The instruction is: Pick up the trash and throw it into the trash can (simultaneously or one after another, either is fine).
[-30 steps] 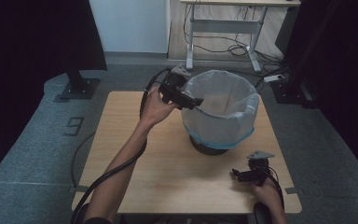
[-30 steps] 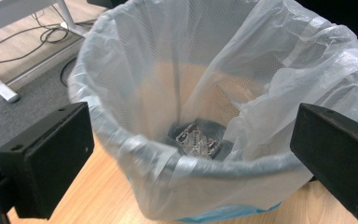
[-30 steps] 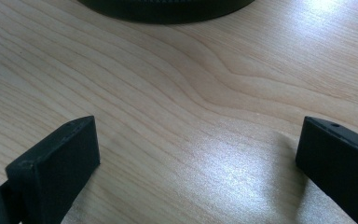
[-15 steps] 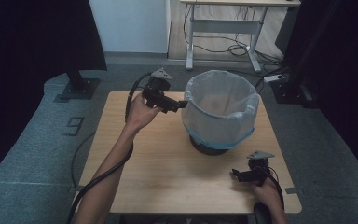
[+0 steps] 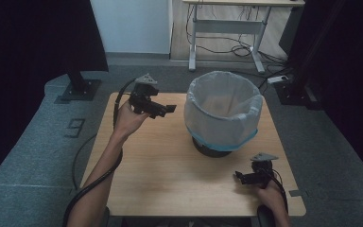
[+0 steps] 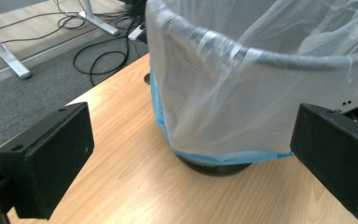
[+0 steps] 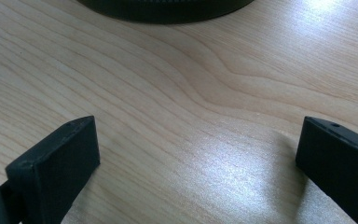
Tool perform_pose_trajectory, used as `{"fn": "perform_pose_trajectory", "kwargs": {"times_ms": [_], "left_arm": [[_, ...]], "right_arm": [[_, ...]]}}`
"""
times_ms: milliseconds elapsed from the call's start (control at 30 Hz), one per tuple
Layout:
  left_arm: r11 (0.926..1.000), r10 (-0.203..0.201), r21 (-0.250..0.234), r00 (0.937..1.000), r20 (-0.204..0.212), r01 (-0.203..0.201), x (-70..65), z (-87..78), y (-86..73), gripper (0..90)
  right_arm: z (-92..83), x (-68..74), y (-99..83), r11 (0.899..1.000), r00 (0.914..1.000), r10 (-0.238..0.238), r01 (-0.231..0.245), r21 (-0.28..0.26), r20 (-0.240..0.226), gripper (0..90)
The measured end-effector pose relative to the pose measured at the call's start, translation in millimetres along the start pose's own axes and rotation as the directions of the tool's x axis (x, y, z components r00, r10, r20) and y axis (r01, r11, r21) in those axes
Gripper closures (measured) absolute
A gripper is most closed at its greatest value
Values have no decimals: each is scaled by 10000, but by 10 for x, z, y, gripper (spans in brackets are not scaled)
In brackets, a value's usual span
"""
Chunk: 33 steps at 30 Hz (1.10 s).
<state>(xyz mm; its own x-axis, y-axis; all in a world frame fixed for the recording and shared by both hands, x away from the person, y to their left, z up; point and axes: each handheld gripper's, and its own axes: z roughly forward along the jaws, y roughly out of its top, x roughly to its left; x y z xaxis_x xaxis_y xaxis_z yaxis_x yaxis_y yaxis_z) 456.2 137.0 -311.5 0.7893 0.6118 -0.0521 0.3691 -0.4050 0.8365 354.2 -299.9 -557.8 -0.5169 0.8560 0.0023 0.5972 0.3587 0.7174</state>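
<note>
Nearest the person's edge of the wooden counter (image 5: 170,179), the right gripper (image 5: 246,177) rests low by the front right corner, its jaws spread wide with nothing between them; its own view looks across bare woodgrain toward the dark base of the bin. Farther in, at the counter's left, the left gripper (image 5: 163,109) is held up in the left hand (image 5: 128,120), pointing toward the bin with a clear gap between them, jaws likewise wide apart and empty. Beyond it, right of centre, stands the waste bin (image 5: 223,113), upright on its dark base. A translucent white bag liner (image 6: 223,93) is drawn over its rim and folded down the outside, with a blue hem hanging just above the base. Judging from how things lie, the lining job looks largely done: the bag covers the whole rim as far as the high view shows, and neither gripper grips it. What may remain is smoothing or tucking the loose skirt. Past the counter lie grey floor, cables and a desk frame (image 5: 227,28).
</note>
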Motion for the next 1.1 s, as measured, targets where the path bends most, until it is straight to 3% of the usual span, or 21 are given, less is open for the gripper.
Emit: {"fn": "perform_pose_trajectory", "kwargs": {"times_ms": [567, 1100], "left_arm": [[9982, -595, -147, 9966, -566, 587, 204, -146, -522, 0], [9948, -1002, -261, 9925, -701, 986, 303, -164, -984, 0]], "right_arm": [[0, 3, 0, 10000, 10000, 6, -6, -2, 10, 0], [-1, 4, 0, 10000, 10000, 13, -13, 0, 8, 0]]}}
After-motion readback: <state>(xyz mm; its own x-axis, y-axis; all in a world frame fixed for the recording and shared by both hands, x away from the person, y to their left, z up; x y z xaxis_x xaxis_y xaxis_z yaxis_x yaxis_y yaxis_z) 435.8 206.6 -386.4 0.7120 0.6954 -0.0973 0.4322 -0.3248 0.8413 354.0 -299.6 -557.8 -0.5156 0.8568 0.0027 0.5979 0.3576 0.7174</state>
